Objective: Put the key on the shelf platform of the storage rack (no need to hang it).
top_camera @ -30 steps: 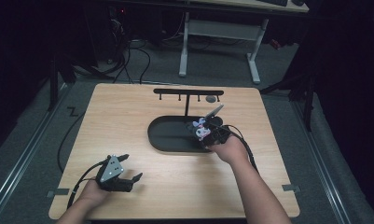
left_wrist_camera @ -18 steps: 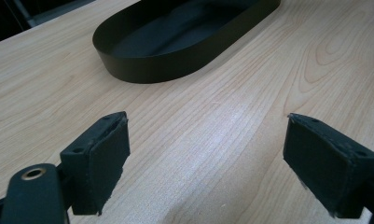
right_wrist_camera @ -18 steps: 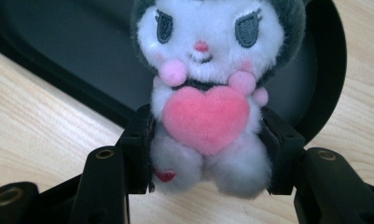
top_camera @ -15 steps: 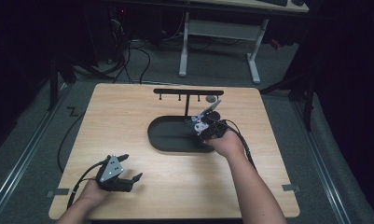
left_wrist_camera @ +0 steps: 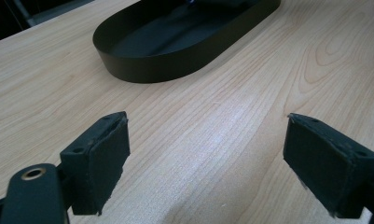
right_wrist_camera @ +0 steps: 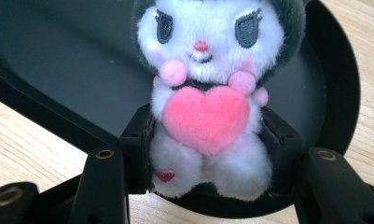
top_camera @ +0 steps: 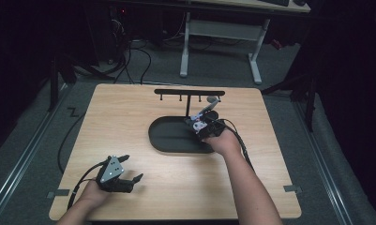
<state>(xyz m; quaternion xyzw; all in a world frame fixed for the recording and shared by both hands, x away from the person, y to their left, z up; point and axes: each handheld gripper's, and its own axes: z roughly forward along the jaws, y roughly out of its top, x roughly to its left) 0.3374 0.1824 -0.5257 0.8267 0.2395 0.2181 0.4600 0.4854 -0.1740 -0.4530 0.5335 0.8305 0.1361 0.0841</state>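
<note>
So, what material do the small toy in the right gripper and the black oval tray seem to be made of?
The toy looks like soft plush: fuzzy white and dark grey pile, stitched eyes, a pink fabric heart. The right gripper is shut on its lower body. The tray seems to be metal or hard plastic, with a smooth matte black finish and a thin, even wall; the pictures cannot settle which.

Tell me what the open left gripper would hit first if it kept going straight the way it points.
Probably the low wall of the black oval tray. The left gripper, jaws wide open and holding nothing, faces it across bare light wooden table; depth is hard to judge.
</note>
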